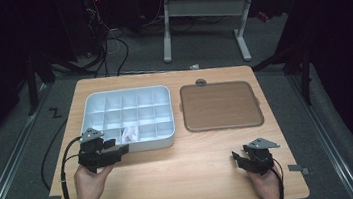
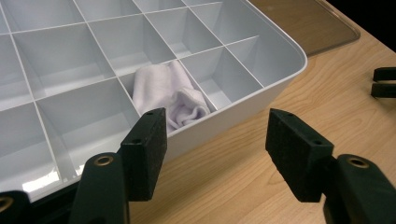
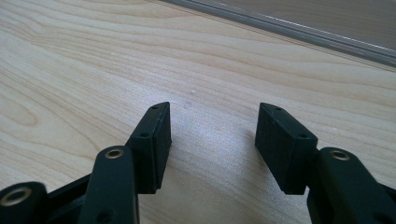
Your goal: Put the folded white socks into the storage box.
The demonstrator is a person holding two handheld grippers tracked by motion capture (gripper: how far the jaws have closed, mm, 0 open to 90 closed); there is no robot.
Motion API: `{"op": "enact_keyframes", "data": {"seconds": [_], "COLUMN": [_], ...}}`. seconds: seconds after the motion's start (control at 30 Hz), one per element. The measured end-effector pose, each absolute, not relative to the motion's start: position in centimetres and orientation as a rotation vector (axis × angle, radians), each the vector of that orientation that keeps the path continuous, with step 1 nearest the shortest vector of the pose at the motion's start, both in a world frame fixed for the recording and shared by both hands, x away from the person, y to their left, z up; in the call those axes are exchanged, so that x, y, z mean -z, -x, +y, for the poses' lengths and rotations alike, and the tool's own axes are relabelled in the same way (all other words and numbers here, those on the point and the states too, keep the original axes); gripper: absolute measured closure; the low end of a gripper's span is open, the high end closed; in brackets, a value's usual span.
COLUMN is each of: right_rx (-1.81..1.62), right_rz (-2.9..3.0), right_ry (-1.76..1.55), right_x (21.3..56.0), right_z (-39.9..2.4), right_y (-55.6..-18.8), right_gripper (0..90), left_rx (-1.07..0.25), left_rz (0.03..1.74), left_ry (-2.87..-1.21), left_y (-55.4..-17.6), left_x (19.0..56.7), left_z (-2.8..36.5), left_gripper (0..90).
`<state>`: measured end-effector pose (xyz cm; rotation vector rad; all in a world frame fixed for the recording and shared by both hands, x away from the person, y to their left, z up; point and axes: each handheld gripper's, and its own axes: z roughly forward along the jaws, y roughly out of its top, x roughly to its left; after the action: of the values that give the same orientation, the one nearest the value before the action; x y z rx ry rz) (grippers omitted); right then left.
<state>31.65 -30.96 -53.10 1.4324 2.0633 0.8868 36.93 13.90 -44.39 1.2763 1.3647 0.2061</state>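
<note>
So the thing in play here is a small white rolled cloth, looks like a sock or a little rag, sitting bunched up in one cell of the white divided organizer tray. It's in the front row nearest the person, roughly the middle cell. It reads as soft, light and floppy, nothing fragile or slippery about it. I'd guess it just squashes when pinched and may unroll and dangle on the way up. Best spot to grab is probably the fat rolled end nearest the front wall, coming down from above so both pads fit inside the cell.

The left gripper hangs just in front of the tray's near edge with its jaws spread wide and nothing between them. The right gripper is well apart over bare wooden table, jaws also spread and empty.

What gets in the way: the thin divider walls either side of the cloth and the tray's front rim, so the jaws could catch on those. The brown tinted lid lies flat just beside the tray, out of the path.
</note>
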Motion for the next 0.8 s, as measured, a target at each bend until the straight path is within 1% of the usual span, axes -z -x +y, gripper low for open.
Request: {"op": "enact_keyframes", "data": {"seconds": [0.53, 0.8], "right_rx": [-0.887, -0.887], "right_rz": [2.063, 2.063], "right_ry": [-1.432, -1.432], "right_x": [53.1, 53.1], "right_z": [-31.0, -31.0], "right_y": [-31.7, -31.7], "right_gripper": [46.1, 46.0], "left_rx": [-0.185, -0.161], "left_rz": [1.354, 1.355], "left_ry": [-1.274, -1.296], "left_y": [-35.6, -35.1], "left_x": [45.1, 46.2], "left_z": [13.4, 12.8], "left_gripper": [38.5, 37.9]}}
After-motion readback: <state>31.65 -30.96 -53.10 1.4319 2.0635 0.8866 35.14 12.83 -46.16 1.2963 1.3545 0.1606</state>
